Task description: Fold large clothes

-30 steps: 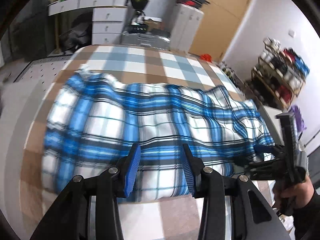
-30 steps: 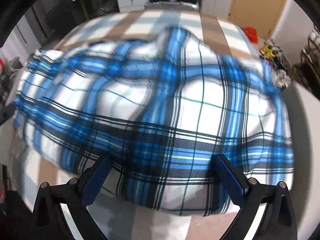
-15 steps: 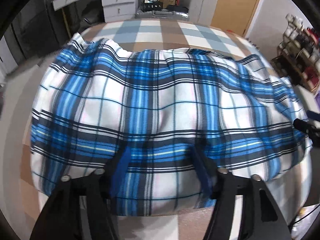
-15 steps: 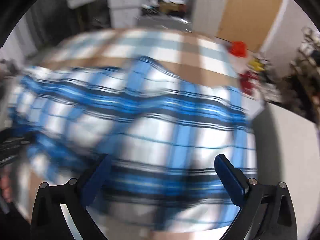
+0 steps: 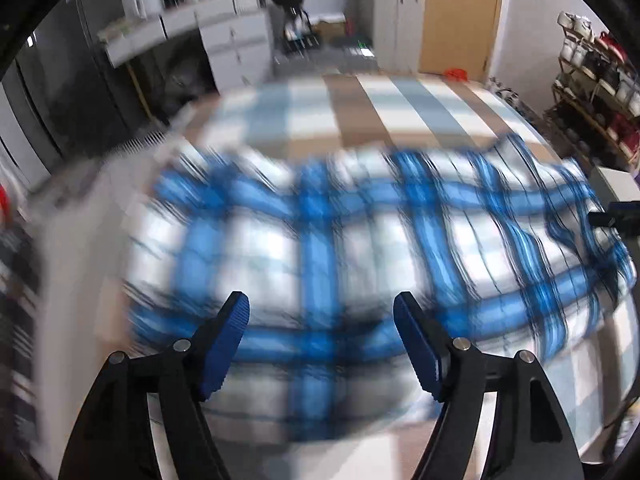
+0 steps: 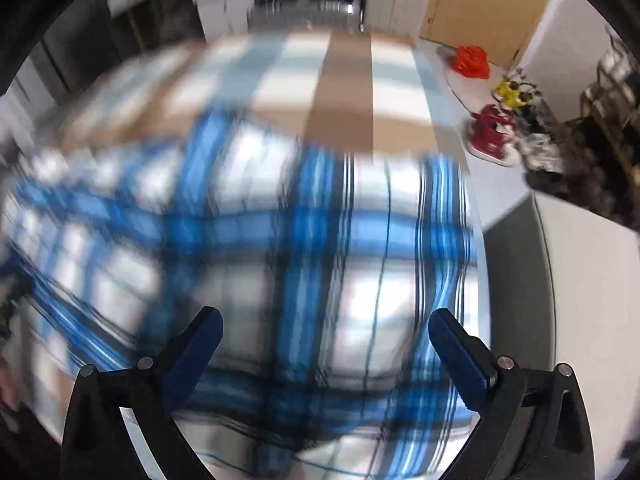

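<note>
A blue-and-white plaid garment (image 5: 360, 240) lies spread in a long band across the table's checked cover (image 5: 360, 108); motion blurs it. My left gripper (image 5: 320, 304) hovers over the garment's near edge. Its jaws are opening, and nothing is pinched between the blue pads (image 5: 224, 344). In the right wrist view the same garment (image 6: 260, 240) fills the middle, and its right end stops near the table's edge (image 6: 452, 92). There my right gripper (image 6: 326, 316) stands wide open above the cloth. Part of that right gripper (image 5: 618, 216) shows at the right edge of the left wrist view.
White drawers (image 5: 236, 52) and a pale cabinet (image 5: 396, 20) stand behind the table, beside a wooden door. A shoe rack (image 5: 592, 80) lines the right wall. Red and yellow items (image 6: 472, 60) lie on the floor to the right, next to a white surface (image 6: 580, 280).
The left jaws have spread from narrow to wide, with no cloth held. Both cameras have swung and blurred; the right gripper has shifted toward the garment's right end, still open.
</note>
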### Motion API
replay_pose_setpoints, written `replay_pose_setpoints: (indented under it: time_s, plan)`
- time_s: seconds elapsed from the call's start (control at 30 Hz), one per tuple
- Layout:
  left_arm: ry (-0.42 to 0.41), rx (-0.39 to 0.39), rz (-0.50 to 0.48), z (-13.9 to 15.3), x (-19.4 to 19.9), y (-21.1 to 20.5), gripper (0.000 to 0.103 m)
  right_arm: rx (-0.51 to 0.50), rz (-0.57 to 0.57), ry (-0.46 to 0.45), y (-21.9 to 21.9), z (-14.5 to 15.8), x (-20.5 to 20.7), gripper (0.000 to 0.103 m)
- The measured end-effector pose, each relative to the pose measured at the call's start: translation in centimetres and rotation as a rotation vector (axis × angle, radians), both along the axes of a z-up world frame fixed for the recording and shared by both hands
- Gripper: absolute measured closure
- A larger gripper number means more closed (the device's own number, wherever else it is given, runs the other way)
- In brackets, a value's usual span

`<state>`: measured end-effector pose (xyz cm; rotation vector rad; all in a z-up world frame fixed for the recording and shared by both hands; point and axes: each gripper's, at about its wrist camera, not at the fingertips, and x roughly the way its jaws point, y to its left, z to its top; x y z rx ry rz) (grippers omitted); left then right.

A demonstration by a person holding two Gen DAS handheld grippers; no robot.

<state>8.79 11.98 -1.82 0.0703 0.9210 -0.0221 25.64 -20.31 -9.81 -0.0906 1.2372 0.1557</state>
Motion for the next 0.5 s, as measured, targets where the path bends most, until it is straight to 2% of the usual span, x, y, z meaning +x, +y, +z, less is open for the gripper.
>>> replay_pose_setpoints:
  time_s: [0.07, 0.1, 0.17, 0.23, 0.27, 0.3, 0.33, 0.47, 0.5]
  plan:
    - [-0.001, 0.003, 0.027, 1.1, 1.5, 1.9, 0.031, 0.071, -0.061, -0.025, -1.0, 1.0, 1.7, 0.0]
    - [0.024, -0.007, 0.035, 1.2, 2.8, 3.0, 0.031, 0.086, -0.085, -0.01, -1.4, 1.0, 2.7, 0.0]
    - [0.077, -0.007, 0.049, 0.1, 5.0, 4.7, 0.031, 0.075, -0.144, 0.021, -1.9, 0.3, 5.0, 0.0]
    - [0.13, -0.033, 0.057, -1.5, 6.4, 6.0, 0.031, 0.037, -0.162, 0.04, -2.0, -0.8, 6.4, 0.0]
    - [0.162, -0.025, 0.066, -2.5, 6.8, 6.4, 0.031, -0.004, -0.154, 0.055, -1.4, -1.5, 6.5, 0.001]
    - [0.205, 0.015, 0.071, -3.8, 7.3, 6.5, 0.03, -0.072, -0.139, 0.077, -0.8, -2.6, 6.2, 0.001]
    - [0.213, 0.018, 0.066, -4.5, 7.3, 6.3, 0.029, -0.117, -0.119, 0.095, -0.3, -3.7, 6.4, 0.001]
    - [0.206, -0.049, 0.097, -5.1, 7.2, 6.8, 0.028, -0.122, -0.132, 0.077, -0.1, -4.3, 6.1, 0.001]
    - [0.214, -0.066, 0.103, -5.1, 7.1, 7.0, 0.025, -0.118, -0.134, 0.08, -0.3, -4.3, 6.0, 0.001]
